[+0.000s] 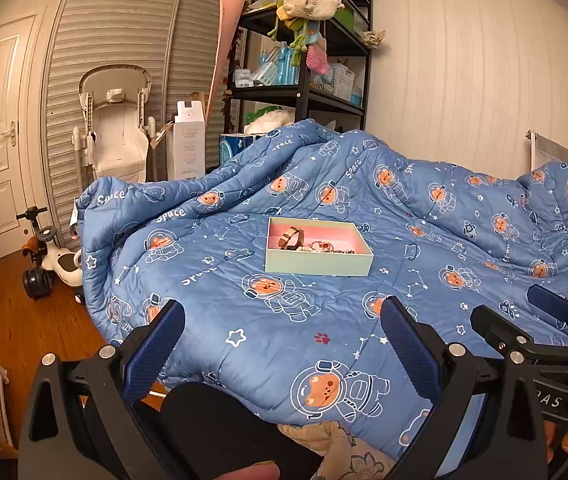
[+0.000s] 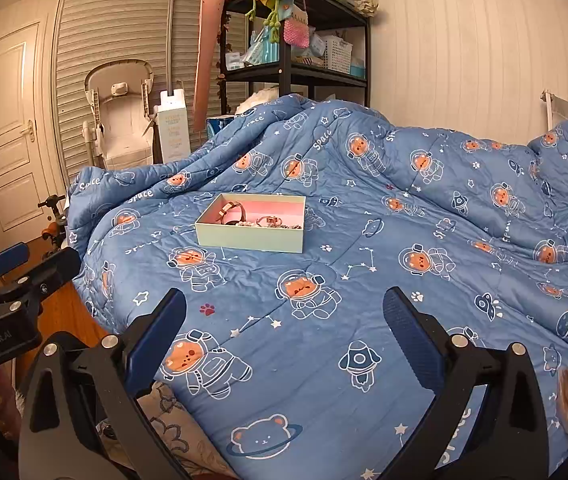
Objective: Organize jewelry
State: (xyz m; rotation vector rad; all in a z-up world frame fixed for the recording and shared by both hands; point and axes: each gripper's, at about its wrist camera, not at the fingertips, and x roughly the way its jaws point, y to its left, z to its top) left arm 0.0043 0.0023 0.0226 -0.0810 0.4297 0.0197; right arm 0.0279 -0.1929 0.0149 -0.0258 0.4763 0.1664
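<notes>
A pale green box (image 1: 318, 265) (image 2: 249, 238) with a pink lining rests on the blue quilt, holding a brown strap watch (image 1: 291, 237) (image 2: 232, 211) and a small heap of bracelets (image 1: 326, 247) (image 2: 271, 222). My left gripper (image 1: 284, 316) hovers open over the quilt, well short of the box, with nothing between its blue pads. My right gripper (image 2: 284, 312) is likewise open and empty, nearer the bed's front edge. The right gripper's body shows at the right edge of the left wrist view (image 1: 544, 336). The left one appears at the left edge of the right wrist view (image 2: 11, 280).
The blue quilt (image 1: 364, 320) (image 2: 364, 280) with astronaut bears covers the bed and bunches up at the back. Behind stand a black shelf rack (image 1: 304, 92), a white baby chair (image 1: 117, 128), a tall carton (image 1: 187, 144), and a ride-on toy (image 1: 49, 256) on the wood floor.
</notes>
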